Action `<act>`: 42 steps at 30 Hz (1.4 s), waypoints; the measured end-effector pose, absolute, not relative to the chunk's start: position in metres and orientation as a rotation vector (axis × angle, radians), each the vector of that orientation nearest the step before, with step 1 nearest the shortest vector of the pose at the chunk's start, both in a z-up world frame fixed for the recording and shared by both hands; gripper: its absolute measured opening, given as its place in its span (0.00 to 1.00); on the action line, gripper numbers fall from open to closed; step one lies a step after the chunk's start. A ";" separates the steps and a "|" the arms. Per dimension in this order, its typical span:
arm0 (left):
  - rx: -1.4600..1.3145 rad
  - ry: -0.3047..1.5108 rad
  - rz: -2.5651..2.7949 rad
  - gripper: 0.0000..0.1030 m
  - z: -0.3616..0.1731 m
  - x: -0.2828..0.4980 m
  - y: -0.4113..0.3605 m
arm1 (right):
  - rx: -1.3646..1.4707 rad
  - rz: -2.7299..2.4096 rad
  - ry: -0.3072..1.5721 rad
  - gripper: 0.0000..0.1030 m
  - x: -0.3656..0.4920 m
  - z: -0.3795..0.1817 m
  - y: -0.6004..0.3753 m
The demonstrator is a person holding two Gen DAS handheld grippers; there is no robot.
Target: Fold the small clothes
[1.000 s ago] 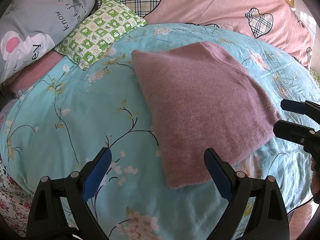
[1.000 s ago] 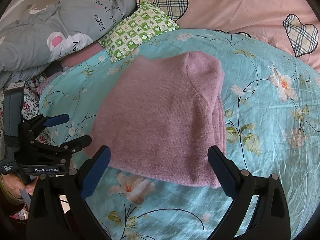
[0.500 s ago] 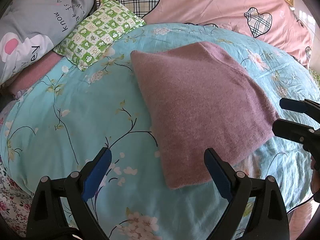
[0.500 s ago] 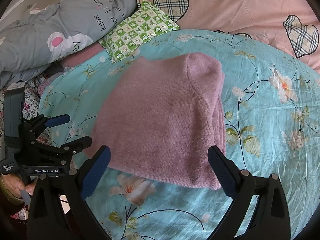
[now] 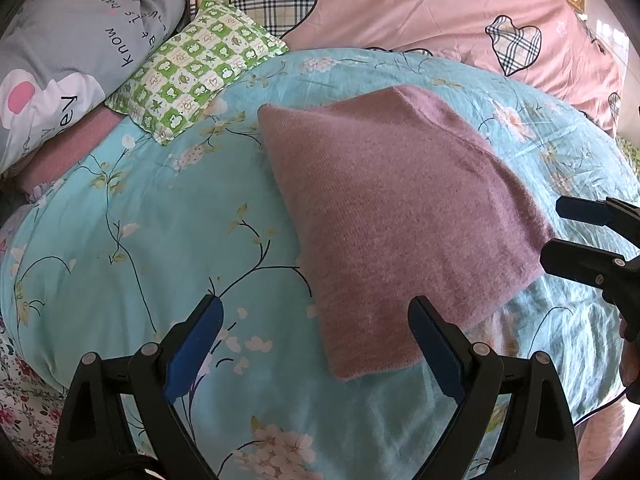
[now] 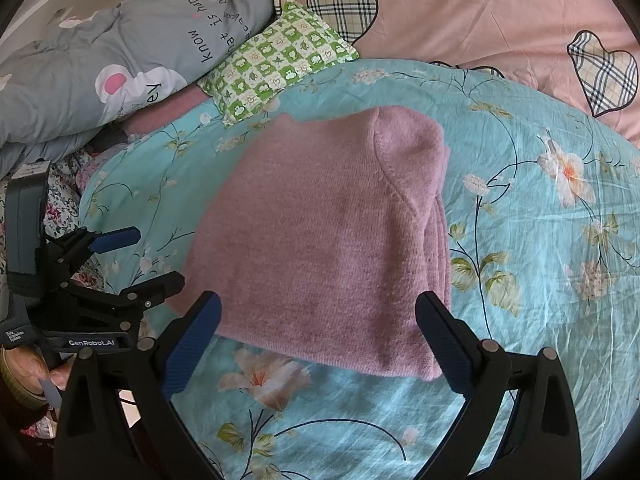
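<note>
A mauve knit garment (image 5: 400, 216) lies folded into a rough rectangle on the turquoise floral bedspread (image 5: 160, 240); it also shows in the right wrist view (image 6: 320, 240). My left gripper (image 5: 316, 344) is open and empty, hovering near the garment's near-left corner. It shows from the side in the right wrist view (image 6: 148, 260). My right gripper (image 6: 320, 340) is open and empty above the garment's near edge. It shows at the right of the left wrist view (image 5: 560, 232).
A green checked pillow (image 5: 196, 68) lies at the back left beside a grey printed quilt (image 5: 68, 68). A pink quilt with plaid hearts (image 5: 400, 8) runs along the back. The bed's edge with a floral sheet (image 5: 20, 392) drops off at the lower left.
Almost nothing has moved. Both grippers stay open and hover in place; the left wrist view drifts very slightly.
</note>
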State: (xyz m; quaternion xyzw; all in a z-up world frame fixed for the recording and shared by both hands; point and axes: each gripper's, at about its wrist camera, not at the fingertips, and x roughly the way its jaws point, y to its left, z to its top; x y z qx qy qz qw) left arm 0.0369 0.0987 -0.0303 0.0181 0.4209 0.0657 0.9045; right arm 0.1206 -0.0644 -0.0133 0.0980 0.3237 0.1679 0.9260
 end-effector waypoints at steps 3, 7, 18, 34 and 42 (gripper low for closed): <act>0.036 0.866 0.137 0.91 -0.030 0.036 0.098 | 0.203 0.344 0.662 0.95 0.121 -0.013 -0.064; 0.037 0.866 0.135 0.91 -0.029 0.037 0.097 | 0.200 0.346 0.663 0.95 0.121 -0.011 -0.064; 0.049 0.852 0.149 0.91 -0.026 0.040 0.098 | 0.199 0.346 0.659 0.95 0.121 -0.011 -0.069; 0.008 0.875 0.147 0.91 -0.022 0.049 0.103 | 0.205 0.355 0.657 0.95 0.126 -0.008 -0.072; 0.004 0.873 0.157 0.91 -0.020 0.053 0.103 | 0.209 0.361 0.659 0.95 0.130 -0.007 -0.075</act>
